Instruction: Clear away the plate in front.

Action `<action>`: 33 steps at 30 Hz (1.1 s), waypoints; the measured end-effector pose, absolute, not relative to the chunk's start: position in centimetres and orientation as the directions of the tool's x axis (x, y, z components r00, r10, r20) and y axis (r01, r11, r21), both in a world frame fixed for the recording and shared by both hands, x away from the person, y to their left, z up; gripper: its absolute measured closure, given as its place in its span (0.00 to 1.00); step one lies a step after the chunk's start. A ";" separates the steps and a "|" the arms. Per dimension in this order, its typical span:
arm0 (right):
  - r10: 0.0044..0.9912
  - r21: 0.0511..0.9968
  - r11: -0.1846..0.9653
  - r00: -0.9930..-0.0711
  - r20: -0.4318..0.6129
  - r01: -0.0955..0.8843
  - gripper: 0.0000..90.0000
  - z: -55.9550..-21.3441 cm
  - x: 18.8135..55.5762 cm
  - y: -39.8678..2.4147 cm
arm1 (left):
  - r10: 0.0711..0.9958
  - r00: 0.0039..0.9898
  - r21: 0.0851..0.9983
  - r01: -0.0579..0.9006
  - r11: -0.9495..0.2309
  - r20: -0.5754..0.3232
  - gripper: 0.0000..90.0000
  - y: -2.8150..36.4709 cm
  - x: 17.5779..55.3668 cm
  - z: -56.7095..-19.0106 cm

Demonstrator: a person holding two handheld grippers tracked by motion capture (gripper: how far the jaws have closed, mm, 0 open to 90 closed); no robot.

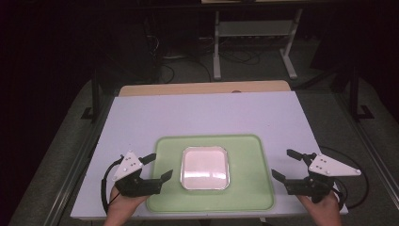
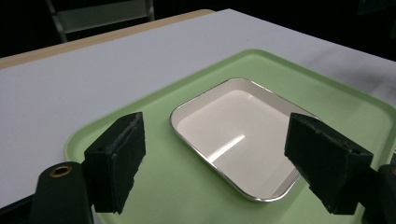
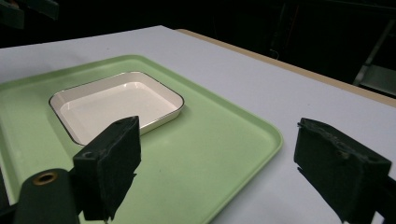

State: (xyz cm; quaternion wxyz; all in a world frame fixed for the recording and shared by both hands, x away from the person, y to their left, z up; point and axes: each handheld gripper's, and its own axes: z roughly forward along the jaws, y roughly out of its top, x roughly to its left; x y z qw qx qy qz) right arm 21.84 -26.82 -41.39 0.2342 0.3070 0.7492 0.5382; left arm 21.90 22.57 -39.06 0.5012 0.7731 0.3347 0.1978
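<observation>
Two tongs flank a green tray [image 1: 254,188] on the white desk [image 1: 207,113] in the high view: the left tongs [image 1: 158,167] over the tray's left edge, the right tongs [image 1: 286,164] just off its right edge, both spread wide and empty. A white enamel dish [image 1: 205,168] sits in the tray's middle, apart from both.

Seen from the left gripper view, the left tongs [image 2: 215,158] gape over the tray [image 2: 154,186], the dish [image 2: 243,135] between its jaws farther off.

Along the right gripper view, the right tongs [image 3: 224,163] stand equally wide above the tray's [image 3: 210,149] rim, holding nothing, with the dish [image 3: 112,105] beyond.
</observation>
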 end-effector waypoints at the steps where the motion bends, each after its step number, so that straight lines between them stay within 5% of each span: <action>1: 0.713 0.950 0.232 -0.701 -0.019 0.209 0.15 -41.4 21.9 -26.9 | 0.718 0.695 0.907 0.319 -0.275 -0.027 0.22 22.7 21.8 -39.1; 33: 0.693 0.941 0.265 -0.720 -0.034 0.210 0.15 -41.6 21.8 -26.7 | 0.705 0.708 0.890 0.294 -0.349 0.043 0.23 24.0 19.6 -42.0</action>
